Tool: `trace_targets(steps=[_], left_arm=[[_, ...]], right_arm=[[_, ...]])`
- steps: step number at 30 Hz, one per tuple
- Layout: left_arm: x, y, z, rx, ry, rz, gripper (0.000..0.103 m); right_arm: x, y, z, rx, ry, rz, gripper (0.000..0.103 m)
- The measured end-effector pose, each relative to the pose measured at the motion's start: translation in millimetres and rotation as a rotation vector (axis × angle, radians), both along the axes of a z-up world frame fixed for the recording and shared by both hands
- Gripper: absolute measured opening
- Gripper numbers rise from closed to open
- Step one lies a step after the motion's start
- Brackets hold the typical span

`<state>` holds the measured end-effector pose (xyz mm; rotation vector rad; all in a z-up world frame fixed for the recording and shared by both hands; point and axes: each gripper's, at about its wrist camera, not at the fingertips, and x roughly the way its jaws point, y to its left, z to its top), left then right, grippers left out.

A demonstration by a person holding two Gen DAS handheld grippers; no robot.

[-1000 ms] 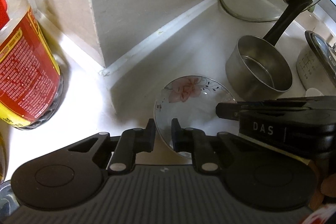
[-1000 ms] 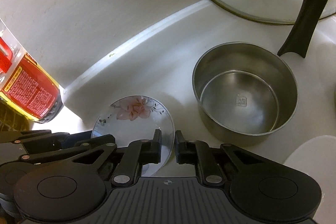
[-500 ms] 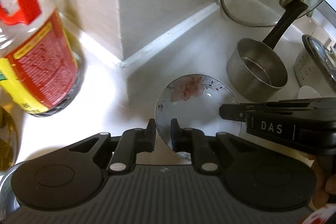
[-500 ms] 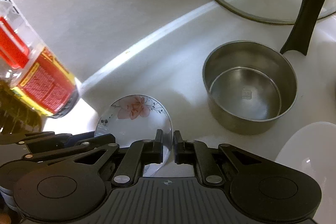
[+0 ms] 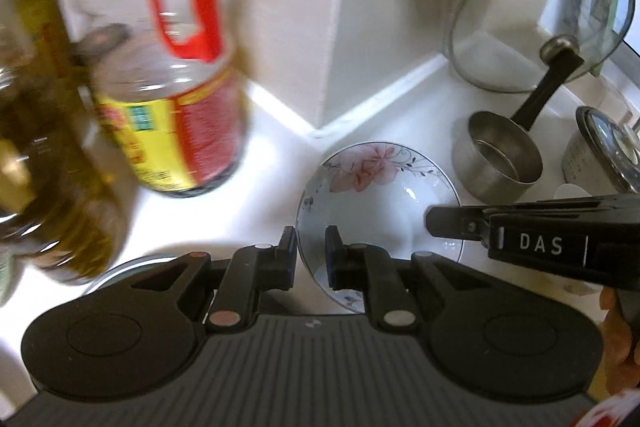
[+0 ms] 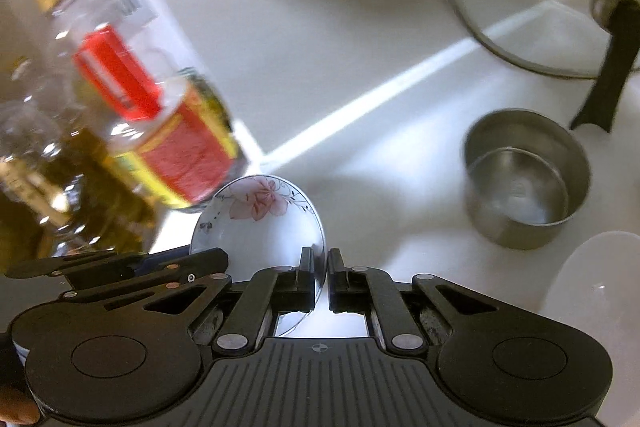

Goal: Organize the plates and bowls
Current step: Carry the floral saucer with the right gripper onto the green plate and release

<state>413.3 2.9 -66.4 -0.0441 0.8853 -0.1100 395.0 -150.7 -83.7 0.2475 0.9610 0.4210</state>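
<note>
A small white plate with a pink flower (image 5: 380, 195) hangs above the white counter, held by both grippers. My left gripper (image 5: 311, 239) is shut on its near left rim. My right gripper (image 6: 319, 259) pinches the plate's right rim, its jaws still closing on the thin edge. In the left wrist view the right gripper (image 5: 444, 223) reaches in from the right over the plate. In the right wrist view the plate (image 6: 260, 227) tilts up to the left, and the left gripper (image 6: 200, 259) sits at its lower left edge.
An oil bottle with a red handle (image 5: 176, 131) and a darker oil bottle (image 5: 48, 187) stand close on the left. A steel saucepan (image 5: 500, 163) and a glass lid (image 5: 540, 19) are at the right. A wall corner (image 5: 332, 27) juts out behind. A white dish (image 6: 600, 287) lies at lower right.
Both grippers have risen and drawn back with the plate between them. The bottles on the left have swung further into view, and the saucepan looks smaller and farther off.
</note>
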Motion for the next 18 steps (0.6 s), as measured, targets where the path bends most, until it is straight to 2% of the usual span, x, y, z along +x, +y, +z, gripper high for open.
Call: trace_targets(steps=[7, 18], left_arm=[[-45.8, 37.3, 6.5, 0.025, 0.005, 0.123, 0.013], [-94.7, 77.9, -30.1, -0.002, 0.128, 0.273, 0.013]], right_arm=[[-21.3, 45.0, 7.5, 0.034, 0.007, 0.138, 0.006], [-48.4, 103.4, -30.4, -0.006, 0.125, 0.306, 0.006]])
